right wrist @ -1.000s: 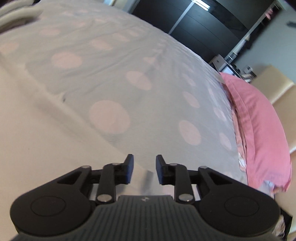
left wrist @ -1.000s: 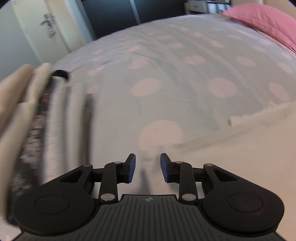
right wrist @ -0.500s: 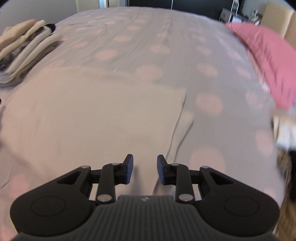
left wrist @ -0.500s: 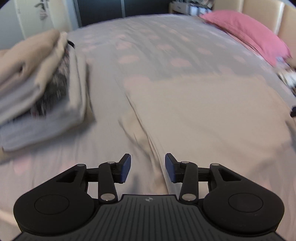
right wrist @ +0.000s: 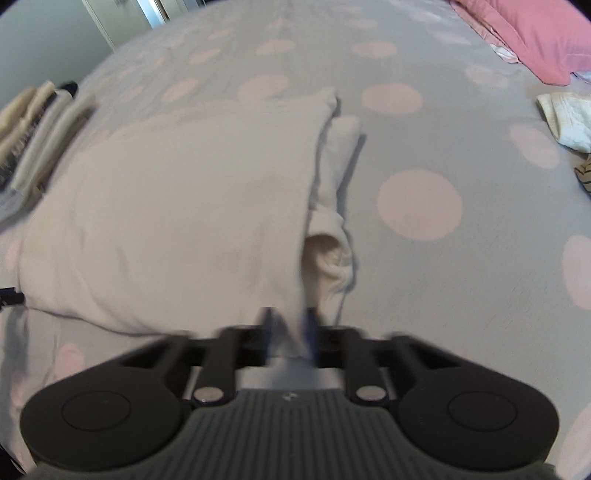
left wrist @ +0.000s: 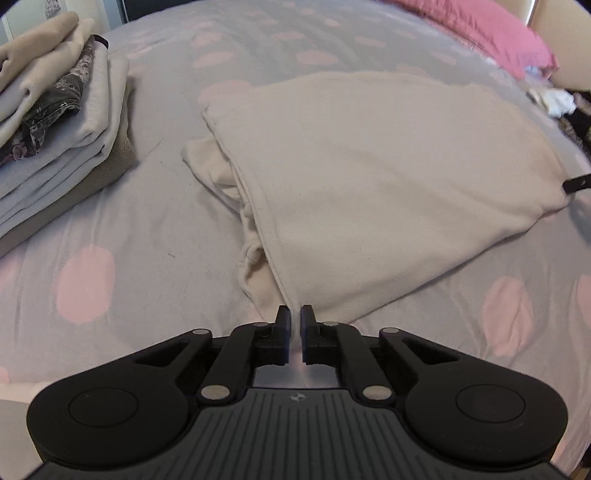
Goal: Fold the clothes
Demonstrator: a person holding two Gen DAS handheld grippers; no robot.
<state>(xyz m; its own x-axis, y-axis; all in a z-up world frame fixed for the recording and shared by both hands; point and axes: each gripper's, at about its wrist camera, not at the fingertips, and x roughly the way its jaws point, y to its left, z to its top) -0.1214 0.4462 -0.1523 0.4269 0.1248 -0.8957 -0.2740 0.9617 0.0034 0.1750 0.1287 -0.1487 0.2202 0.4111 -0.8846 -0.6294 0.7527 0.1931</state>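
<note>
Cream fleece, a partly folded garment (left wrist: 369,177), lies flat on the grey bed cover (left wrist: 147,240) with pink dots, its sleeves tucked under along both side edges. The left gripper (left wrist: 294,318) has its fingers pinched together on the near left corner of the garment, and the right gripper (right wrist: 288,325), though blurred, shows cloth caught between its fingers at the near right corner. A stack of folded clothes (left wrist: 55,122) sits on the bed to the left, well apart from the garment, and a pink pillow (right wrist: 535,33) lies at the far right. The step in hand looks to be the grasp before a cross fold. Next, both corners probably need lifting together and carrying evenly toward the far edge, keeping the tucked sleeves from slipping out.
</note>
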